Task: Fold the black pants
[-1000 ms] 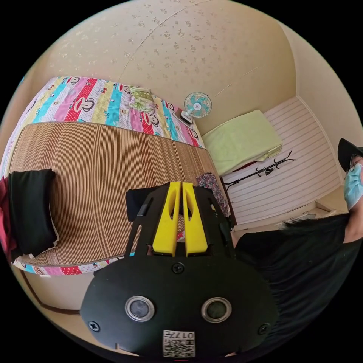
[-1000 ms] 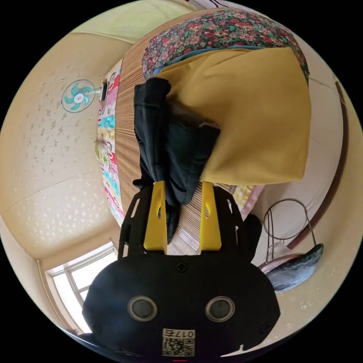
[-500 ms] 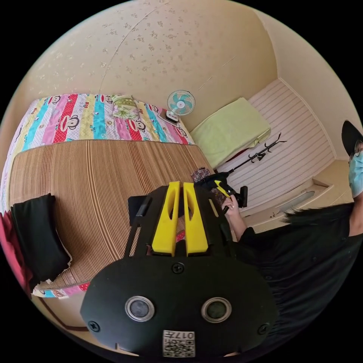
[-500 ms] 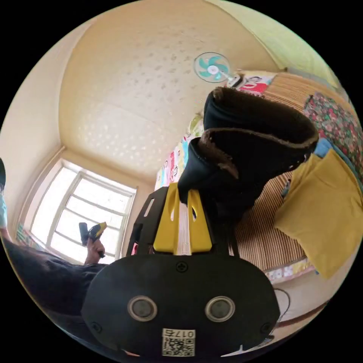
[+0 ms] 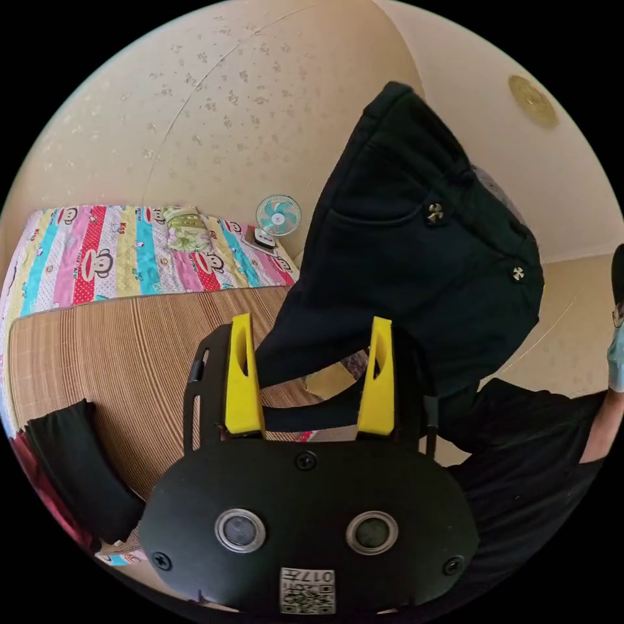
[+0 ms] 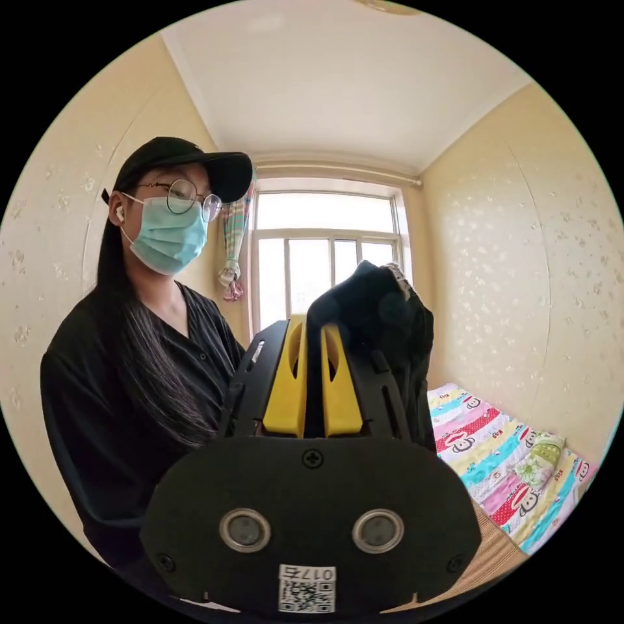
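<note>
The black pants (image 5: 416,260) hang in the air in the left gripper view, waistband up, with two metal buttons showing, above the striped bamboo mat (image 5: 117,344) on the bed. My left gripper (image 5: 309,328) is open, its yellow jaws wide apart just below the hanging cloth, with nothing between them. In the right gripper view my right gripper (image 6: 313,331) is shut on a bunched part of the black pants (image 6: 377,318), held up at chest height in front of the person.
A folded black garment (image 5: 71,461) lies at the mat's near left end. A colourful cartoon bedsheet (image 5: 130,253) and a small fan (image 5: 278,218) sit at the wall. The person in black (image 6: 136,383) stands close by, and a window (image 6: 312,253) is behind.
The right gripper has lifted the black pants off the bed and into the air. The left gripper has gone from shut to open.
</note>
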`<state>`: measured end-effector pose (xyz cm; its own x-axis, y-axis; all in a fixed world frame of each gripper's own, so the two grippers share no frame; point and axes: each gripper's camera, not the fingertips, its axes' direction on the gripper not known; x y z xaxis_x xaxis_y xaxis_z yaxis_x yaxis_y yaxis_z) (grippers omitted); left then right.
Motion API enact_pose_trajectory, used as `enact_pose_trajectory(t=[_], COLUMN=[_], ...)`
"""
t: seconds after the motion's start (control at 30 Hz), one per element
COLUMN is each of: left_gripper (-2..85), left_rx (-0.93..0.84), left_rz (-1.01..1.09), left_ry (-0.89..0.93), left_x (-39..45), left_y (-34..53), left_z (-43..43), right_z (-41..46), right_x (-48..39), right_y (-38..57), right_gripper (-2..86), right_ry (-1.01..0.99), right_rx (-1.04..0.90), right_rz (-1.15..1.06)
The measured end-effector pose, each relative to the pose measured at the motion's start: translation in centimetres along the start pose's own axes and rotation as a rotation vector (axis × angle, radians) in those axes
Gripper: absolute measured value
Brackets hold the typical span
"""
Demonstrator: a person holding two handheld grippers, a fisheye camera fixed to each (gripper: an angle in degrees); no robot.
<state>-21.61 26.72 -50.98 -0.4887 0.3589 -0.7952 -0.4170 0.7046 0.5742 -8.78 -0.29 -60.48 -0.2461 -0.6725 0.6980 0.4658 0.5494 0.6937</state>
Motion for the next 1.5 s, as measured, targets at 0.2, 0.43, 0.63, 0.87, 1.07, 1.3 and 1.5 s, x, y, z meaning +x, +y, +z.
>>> enact_pose_trajectory(t=[0.2,0.43,0.63,0.87,1.07,1.3,1.5], left_gripper=[18.5,6.2,9.2,12.0,11.5,12.1,9.8], left_rx=[0.259,0.55,0.441,0.007,-0.374,-0.711,-0.87], left_rz=[0.194,0.457,0.345,-0.101,-0.353,-0.536,-0.654], left_ry=[0.227,0.286,0.004,-0.36,-0.449,-0.468,-0.515], left_x=[3.0,12.5,8.9,-12.5,-30.7,-40.2,-44.2], left_y=[2.0,-3.1,-21.1,-30.1,-13.2,2.8,11.5], left_z=[-6.0,-17.2,-13.3,-0.8,5.0,9.0,11.3], right_z=[1.7,-2.2,0.2,1.0,-1.6,-0.9,1.8], right_x=[-3.6,-8.7,11.7,35.8,39.8,35.6,29.2], right_y=[-5.0,-11.4,-15.3,0.1,27.6,53.1,65.3], right_gripper=[1.6,2.4,4.6,2.3,2.3,7.3,8.3], right_ry=[-0.087,0.429,1.332,1.346,0.968,0.791,0.633], right_rx=[0.0,0.046,-0.271,-0.542,-0.685,-1.016,-1.14], right_rz=[-0.082,-0.108,0.191,0.603,1.048,1.427,1.598])
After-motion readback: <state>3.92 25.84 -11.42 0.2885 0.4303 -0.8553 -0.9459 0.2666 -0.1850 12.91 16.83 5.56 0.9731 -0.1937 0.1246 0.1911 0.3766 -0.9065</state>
